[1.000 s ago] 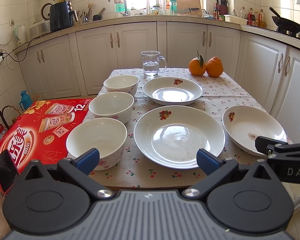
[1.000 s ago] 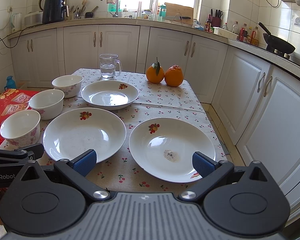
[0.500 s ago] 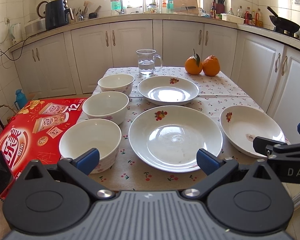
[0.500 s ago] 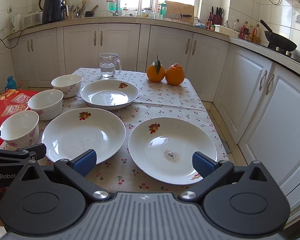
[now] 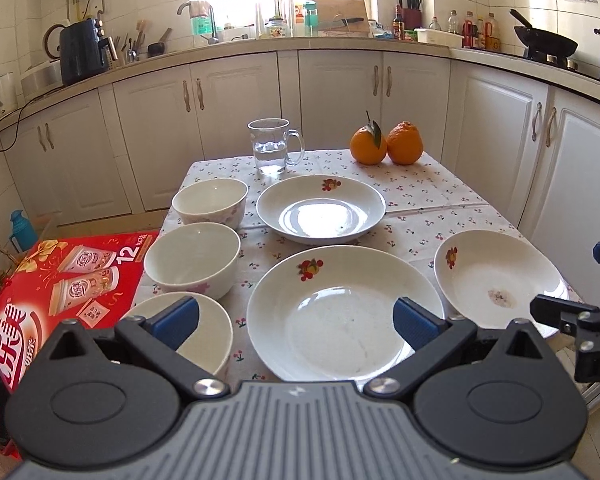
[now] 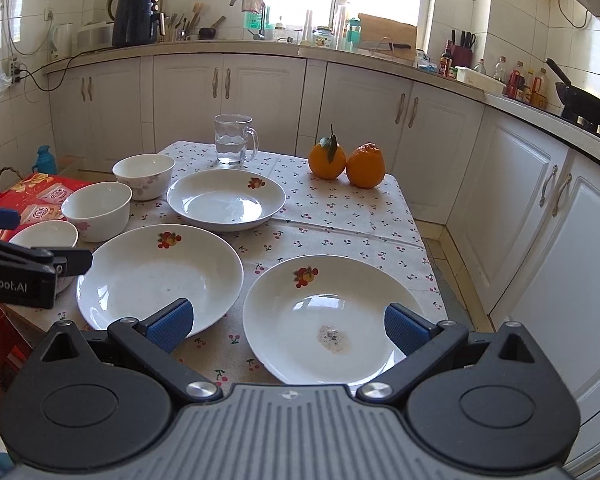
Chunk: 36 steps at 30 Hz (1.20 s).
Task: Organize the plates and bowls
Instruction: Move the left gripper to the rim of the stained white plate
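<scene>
Both tongs nudged forward, left tongs (image 5: 296, 318) and right tongs (image 6: 287, 323) wide apart, empty, glossy round plates below.

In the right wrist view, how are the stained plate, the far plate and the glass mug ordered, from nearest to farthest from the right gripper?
1. Stained plate, directly under the right gripper.
2. Far plate, mid-table, left of centre.
3. Glass mug, at the far edge.
</scene>
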{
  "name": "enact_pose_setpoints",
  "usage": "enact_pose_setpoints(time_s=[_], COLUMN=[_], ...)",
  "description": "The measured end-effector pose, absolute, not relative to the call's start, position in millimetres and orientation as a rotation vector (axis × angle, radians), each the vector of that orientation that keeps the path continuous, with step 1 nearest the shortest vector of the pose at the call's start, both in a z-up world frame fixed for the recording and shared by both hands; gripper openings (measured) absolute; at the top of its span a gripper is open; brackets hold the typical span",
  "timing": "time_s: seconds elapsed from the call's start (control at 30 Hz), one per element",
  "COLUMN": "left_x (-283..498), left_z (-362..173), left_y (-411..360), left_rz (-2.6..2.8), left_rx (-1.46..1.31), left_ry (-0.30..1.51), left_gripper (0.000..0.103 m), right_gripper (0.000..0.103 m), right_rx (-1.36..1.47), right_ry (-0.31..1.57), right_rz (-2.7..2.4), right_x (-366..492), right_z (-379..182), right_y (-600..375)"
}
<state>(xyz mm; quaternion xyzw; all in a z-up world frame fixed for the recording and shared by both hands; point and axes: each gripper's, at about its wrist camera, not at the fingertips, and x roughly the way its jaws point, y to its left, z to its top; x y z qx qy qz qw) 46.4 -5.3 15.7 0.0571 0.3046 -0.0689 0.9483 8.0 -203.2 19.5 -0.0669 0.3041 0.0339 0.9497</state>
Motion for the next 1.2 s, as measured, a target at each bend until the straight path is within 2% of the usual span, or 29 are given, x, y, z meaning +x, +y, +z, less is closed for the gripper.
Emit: enact_pose_setpoints(time_s=[0.4, 0.7, 0.97, 1.2], left_x=[99, 142, 173, 202], left_z=[7, -2, -14, -34], left_y=[-32, -73, -116, -164], left_rz=[-0.316, -0.474, -0.619, -0.772], left_rx=[0.158, 0.225, 0.274, 0.371], left_ry=[0.67, 0.759, 0.839, 0.923], left_gripper=[0.102, 0.102, 0.102, 0.102], right_gripper=[0.103, 0.103, 0.103, 0.103], right_rx=[-0.115, -0.132, -0.081, -0.083], right_ry=[0.792, 0.853, 0.858, 0.773], right_rz=[0.123, 0.165, 0.217, 0.249], right_x=[27, 51, 62, 52], right_z=[-44, -74, -79, -85], right_y=[-261, -273, -286, -292])
